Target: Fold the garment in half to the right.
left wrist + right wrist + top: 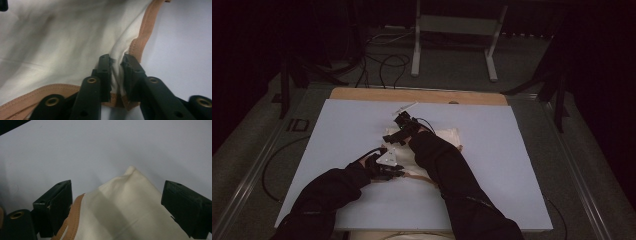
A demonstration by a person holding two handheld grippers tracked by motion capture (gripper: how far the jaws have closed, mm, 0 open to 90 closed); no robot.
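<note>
Cream cloth pinched at its edge by the left hand-held gripper, right hand-held gripper poised open over a corner.

The cream cloth point(447, 137) with tan binding is spread at the middle of the white bench point(512, 165), apparently so that its edges can be reached from both sides. The left hand-held gripper point(117, 62) is seen nearly closed, a fold of fabric beside the tan binding point(143, 32) being clamped between its jaws, presumably to anchor or lift that edge. The right hand-held gripper point(116, 202) is held wide open, its jaws straddling a far corner of the cloth without pressing it, seemingly readied for a second grasp.
</note>
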